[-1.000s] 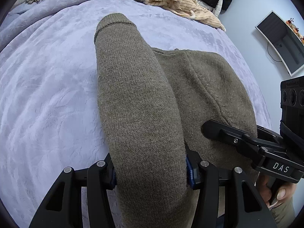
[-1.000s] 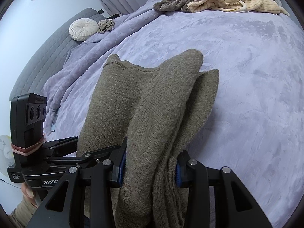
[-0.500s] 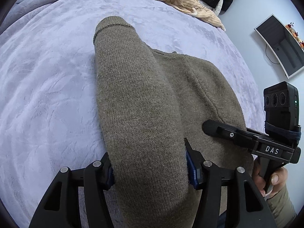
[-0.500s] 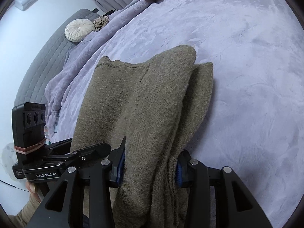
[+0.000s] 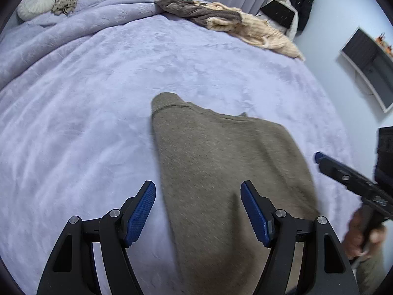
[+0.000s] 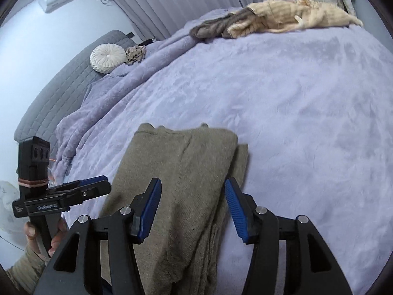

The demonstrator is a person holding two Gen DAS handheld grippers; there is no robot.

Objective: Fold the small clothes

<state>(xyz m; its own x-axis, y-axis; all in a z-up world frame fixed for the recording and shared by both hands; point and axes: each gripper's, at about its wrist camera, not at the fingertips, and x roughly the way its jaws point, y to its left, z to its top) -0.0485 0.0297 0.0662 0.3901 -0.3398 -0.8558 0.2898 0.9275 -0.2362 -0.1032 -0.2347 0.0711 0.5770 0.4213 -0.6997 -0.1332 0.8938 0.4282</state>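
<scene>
A lavender bed [image 5: 98, 113] carries the olive sweater [image 5: 221, 172], folded lengthwise and lying near its front edge. Unfolded clothes [image 6: 282, 17] wait in a heap at the far side. The left tool [image 5: 197, 215] and right tool [image 6: 192, 207] are both opening, pads clear of the knit beneath them: the fold looks just released. Next probably comes regrasping one end to fold it crosswise.

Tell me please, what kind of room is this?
Most likely a bedroom: a wide bed under a lilac blanket, a padded grey headboard with a round white cushion, and curtains behind.
</scene>
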